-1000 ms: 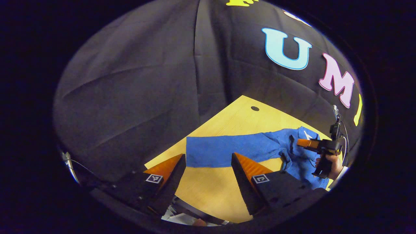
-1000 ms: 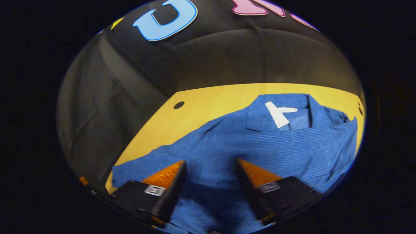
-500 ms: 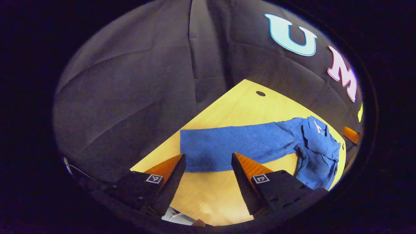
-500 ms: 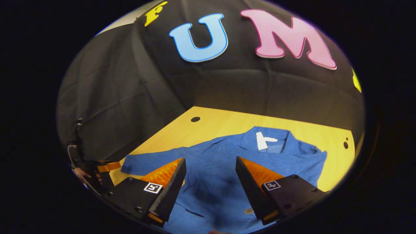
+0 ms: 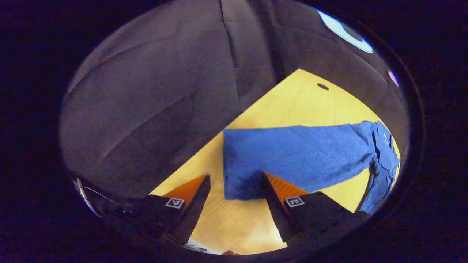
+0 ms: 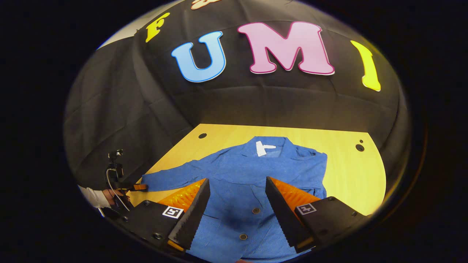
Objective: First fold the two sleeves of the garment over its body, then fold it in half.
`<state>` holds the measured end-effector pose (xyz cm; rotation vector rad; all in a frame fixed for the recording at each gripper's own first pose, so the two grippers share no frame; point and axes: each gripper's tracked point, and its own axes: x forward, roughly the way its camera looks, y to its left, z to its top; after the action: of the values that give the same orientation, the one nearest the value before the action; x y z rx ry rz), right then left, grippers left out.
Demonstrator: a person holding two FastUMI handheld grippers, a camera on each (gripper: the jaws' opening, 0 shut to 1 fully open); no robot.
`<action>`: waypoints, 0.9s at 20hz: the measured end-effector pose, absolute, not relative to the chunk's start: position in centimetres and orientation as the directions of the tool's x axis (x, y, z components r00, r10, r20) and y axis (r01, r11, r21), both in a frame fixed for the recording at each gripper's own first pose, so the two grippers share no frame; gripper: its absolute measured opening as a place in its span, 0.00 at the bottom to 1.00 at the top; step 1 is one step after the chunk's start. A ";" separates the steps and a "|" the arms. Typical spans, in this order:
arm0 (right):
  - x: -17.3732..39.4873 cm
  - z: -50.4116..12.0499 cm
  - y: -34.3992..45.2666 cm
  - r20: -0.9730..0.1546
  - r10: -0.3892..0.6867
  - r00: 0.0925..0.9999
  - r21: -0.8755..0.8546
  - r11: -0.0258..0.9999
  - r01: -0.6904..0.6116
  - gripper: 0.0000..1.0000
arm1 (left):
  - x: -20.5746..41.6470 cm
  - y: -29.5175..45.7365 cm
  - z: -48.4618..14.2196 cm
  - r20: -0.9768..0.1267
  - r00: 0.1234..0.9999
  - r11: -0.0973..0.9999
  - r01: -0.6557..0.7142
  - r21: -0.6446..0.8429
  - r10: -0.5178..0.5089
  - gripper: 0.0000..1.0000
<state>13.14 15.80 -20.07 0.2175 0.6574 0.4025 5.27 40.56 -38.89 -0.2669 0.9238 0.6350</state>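
Blue shirt (image 6: 252, 179) lies flat on the worktop (image 6: 351, 171), front up, buttons visible, collar with a white tag (image 6: 262, 148) at the far end toward the booth wall.

Left sleeve (image 5: 292, 153) is stretched straight out sideways across the worktop, not folded over the body. Its cuff end sits just ahead of the left hand-held gripper (image 5: 234, 180). That gripper is released, jaws spread wide: the right finger's tip overlaps the cuff's near corner, the left finger is over bare wood. Can't tell whether it touches the cloth.

In the right gripper view the same left hand-held gripper (image 6: 140, 187) shows at the sleeve end, held by a hand (image 6: 108, 195) with a white sleeve cuff.

Right hand-held gripper (image 6: 236, 182) is also released, jaws wide apart, hanging over the shirt's front placket, above the body, nothing between the fingers. Contact with the cloth not evident.

Right side of the shirt looks bunched near the shoulder; the right sleeve's layout can't be made out.

Worktop has small round holes near the far corners (image 6: 202, 135).
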 end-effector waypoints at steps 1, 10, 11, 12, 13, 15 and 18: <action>13.1 -19.9 15.5 -0.550 0.422 0.721 0.327 0.903 -0.280 0.96 | 5.2 40.3 -38.9 -0.824 0.421 0.784 -0.619 0.043 0.378 0.81; 11.1 -18.5 13.9 -0.549 0.419 0.723 0.365 0.899 -0.244 0.96 | 7.6 38.5 -37.9 -0.817 0.526 0.837 -0.537 -0.103 0.237 0.00; 10.9 -18.6 13.5 -0.551 0.415 0.724 0.364 0.900 -0.239 0.96 | 7.9 38.2 -37.0 -0.801 0.554 0.846 -0.519 -0.120 0.226 0.00; 10.6 -18.7 13.0 -0.554 0.410 0.725 0.362 0.903 -0.233 0.96 | 8.3 37.8 -36.2 -0.786 0.581 0.851 -0.505 -0.144 0.211 0.00; 10.3 -18.8 12.5 -0.554 0.406 0.727 0.364 0.903 -0.226 0.96 | 8.8 37.1 -35.0 -0.765 0.614 0.856 -0.487 -0.174 0.194 0.00; 9.9 -19.2 11.6 -0.560 0.402 0.724 0.383 0.901 -0.204 0.96 | 9.9 35.8 -32.0 -0.720 0.675 0.865 -0.448 -0.225 0.162 0.00; 9.5 -19.2 10.3 -0.550 0.397 0.735 0.414 0.894 -0.173 0.96 | 12.0 32.5 -27.4 -0.650 0.752 0.881 -0.374 -0.289 0.106 0.00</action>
<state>9.47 10.27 -19.21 0.3505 0.6781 0.3202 12.04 32.53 -27.39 -0.4230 0.6725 0.2710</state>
